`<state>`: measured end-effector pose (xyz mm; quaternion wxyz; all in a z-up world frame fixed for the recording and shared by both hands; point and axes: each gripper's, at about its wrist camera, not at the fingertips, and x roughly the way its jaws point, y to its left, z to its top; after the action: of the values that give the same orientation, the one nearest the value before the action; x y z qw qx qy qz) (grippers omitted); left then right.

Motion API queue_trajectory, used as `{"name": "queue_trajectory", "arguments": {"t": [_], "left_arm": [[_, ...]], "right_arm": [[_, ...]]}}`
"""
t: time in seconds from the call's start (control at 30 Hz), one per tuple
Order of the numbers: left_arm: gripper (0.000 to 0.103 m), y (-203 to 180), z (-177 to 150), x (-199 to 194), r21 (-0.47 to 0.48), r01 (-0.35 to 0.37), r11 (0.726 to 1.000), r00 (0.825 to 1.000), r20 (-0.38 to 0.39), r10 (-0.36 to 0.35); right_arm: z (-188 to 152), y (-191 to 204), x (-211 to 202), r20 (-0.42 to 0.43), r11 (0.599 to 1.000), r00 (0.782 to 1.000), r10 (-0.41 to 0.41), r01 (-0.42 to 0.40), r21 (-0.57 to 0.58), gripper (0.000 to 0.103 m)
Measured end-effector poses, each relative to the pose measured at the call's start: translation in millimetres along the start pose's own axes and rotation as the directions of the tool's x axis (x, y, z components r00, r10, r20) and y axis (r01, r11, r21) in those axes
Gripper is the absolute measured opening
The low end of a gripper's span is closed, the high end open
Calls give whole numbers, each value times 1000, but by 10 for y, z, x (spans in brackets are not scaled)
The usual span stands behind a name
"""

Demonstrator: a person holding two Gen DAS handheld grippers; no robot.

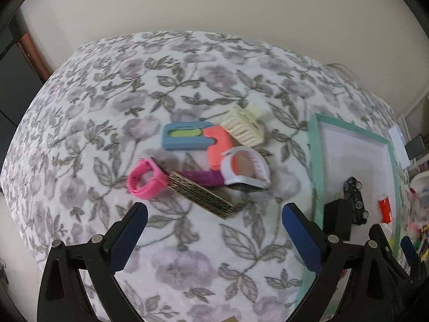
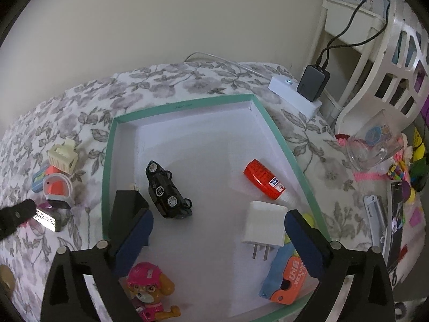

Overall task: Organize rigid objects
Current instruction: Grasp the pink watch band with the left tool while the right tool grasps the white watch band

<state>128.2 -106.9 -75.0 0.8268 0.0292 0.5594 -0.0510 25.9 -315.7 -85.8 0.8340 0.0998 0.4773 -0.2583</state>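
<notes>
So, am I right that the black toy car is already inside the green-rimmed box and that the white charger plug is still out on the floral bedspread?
Not quite. The right wrist view shows the white charger plug lying inside the green-rimmed box too, prongs toward the camera, not on the floral bedspread. The black toy car is indeed in the box.

Floral bedspread (image 1: 187, 263) under everything; white power strip (image 2: 295, 94) with dark charger (image 2: 313, 85) plugged in, beside white shelf unit (image 2: 386, 61); clear glass cup (image 2: 375, 145) lying near colourful clutter (image 2: 402, 166)
</notes>
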Motion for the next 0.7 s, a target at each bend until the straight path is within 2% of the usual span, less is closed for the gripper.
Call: {"name": "queue_trajectory", "arguments": {"t": [0.33, 0.57, 0.7], "left_arm": [[100, 670, 199, -24, -122, 10, 992, 1000, -17, -12], [100, 1231, 258, 112, -255, -11, 967, 998, -62, -5], [100, 1452, 277, 167, -306, -10, 952, 998, -70, -12]], "right_arm": [[83, 240, -138, 32, 999, 999, 39, -38, -33, 103], [253, 607, -300, 58, 991, 990, 131, -129, -37, 103], [295, 898, -295, 56, 987, 988, 144, -140, -81, 103]]}}
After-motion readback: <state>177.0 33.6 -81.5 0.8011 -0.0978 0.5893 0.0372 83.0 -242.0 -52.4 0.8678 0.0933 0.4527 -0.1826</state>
